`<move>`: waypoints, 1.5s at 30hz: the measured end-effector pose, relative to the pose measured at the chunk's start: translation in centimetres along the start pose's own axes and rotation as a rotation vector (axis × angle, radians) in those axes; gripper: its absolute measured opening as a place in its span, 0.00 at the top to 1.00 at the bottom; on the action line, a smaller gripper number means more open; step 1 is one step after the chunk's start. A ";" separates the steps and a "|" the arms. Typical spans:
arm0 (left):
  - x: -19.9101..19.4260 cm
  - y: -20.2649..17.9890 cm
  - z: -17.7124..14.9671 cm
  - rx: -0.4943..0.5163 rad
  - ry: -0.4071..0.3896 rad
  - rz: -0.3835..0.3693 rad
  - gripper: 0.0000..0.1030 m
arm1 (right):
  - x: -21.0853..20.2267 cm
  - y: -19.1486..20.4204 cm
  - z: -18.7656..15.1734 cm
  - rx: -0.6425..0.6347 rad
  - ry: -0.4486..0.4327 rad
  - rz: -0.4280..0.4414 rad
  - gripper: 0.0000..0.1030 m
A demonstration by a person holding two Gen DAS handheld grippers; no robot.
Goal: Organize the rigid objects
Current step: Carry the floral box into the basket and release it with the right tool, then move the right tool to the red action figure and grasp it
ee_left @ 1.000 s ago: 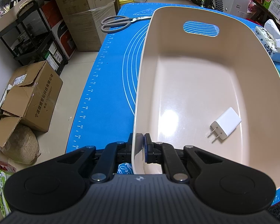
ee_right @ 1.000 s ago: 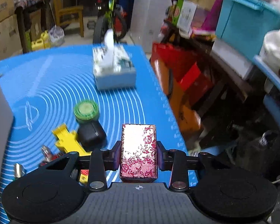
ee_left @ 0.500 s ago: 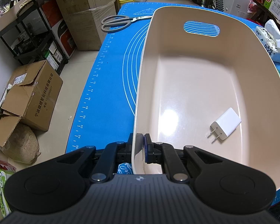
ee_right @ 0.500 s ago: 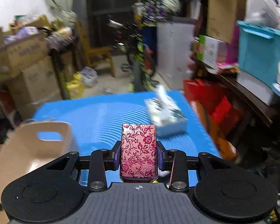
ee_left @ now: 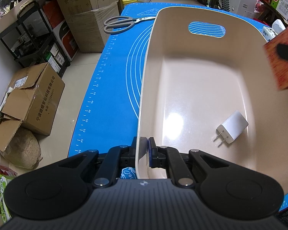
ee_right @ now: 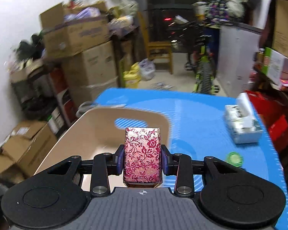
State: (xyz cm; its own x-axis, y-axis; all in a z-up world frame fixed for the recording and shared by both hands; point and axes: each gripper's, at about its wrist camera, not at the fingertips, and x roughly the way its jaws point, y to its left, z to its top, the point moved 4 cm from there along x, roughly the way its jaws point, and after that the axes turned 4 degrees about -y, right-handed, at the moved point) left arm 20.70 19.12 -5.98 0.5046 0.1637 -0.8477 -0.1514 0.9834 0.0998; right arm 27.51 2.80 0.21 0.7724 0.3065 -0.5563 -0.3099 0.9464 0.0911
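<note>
A: Right hand-held gripper [ee_right: 143, 158] is pinching the box [ee_right: 142, 156] by its sides, box upright between the pads. Left hand-held gripper [ee_left: 144, 151] is clamped on the bin [ee_left: 144, 88] rim at the near corner, steadying it.

B: Step?

A: Carry phase, I'd say. Box is in the air at the bin's right edge, not in yet.

B: Next?

A: Bring it over the open floor of the bin, clear of the charger [ee_left: 232, 129], lower, then spread the jaws. Left one holds on.

B: Box look?

A: Small rectangular carton, shiny pinkish foil, dark red floral print. Looks stiff, no crush at the pads.

B: Leftovers?

A: Scissors [ee_left: 122, 22], green cap [ee_right: 233, 159] and tissue box [ee_right: 242, 125] on the blue worktop [ee_right: 197, 118].
</note>
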 end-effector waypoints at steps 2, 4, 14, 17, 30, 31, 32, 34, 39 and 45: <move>0.0 0.0 0.0 0.000 0.000 0.001 0.89 | 0.8 1.3 -0.7 -0.024 0.031 0.019 0.57; 0.0 0.0 0.0 0.001 0.000 0.001 0.89 | 1.6 2.5 -1.4 -0.046 0.067 0.036 0.57; -0.1 0.0 0.1 0.002 0.000 0.000 0.89 | 5.7 6.8 -5.8 -0.166 0.316 0.092 0.57; -0.1 0.1 0.1 0.003 0.001 0.001 0.89 | 6.1 7.4 -6.7 -0.185 0.362 0.094 0.58; -0.2 -0.1 0.2 0.004 0.002 0.003 0.89 | 2.0 4.9 -3.2 -0.135 0.198 0.137 0.32; -0.3 -0.1 0.2 0.004 0.002 0.002 0.89 | 1.6 4.3 -2.7 -0.123 0.184 0.135 0.32; -0.3 -0.2 0.2 0.005 0.002 0.004 0.89 | 1.1 3.5 -2.2 -0.109 0.171 0.130 0.32; -0.3 -0.2 0.3 0.006 0.001 0.006 0.89 | 0.2 2.0 -1.2 -0.090 0.146 0.111 0.32; -0.3 -0.3 0.2 0.005 0.002 0.006 0.89 | -1.7 -2.6 0.7 -0.080 0.099 0.032 0.32; -0.3 -0.2 0.2 0.004 0.002 0.005 0.88 | -1.7 -8.1 0.0 -0.052 0.102 -0.036 0.31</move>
State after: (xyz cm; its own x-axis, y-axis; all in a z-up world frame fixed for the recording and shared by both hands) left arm 20.74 18.89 -5.66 0.5024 0.1685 -0.8480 -0.1501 0.9829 0.1064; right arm 28.66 -5.38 0.40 0.7241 0.2580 -0.6396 -0.3131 0.9493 0.0284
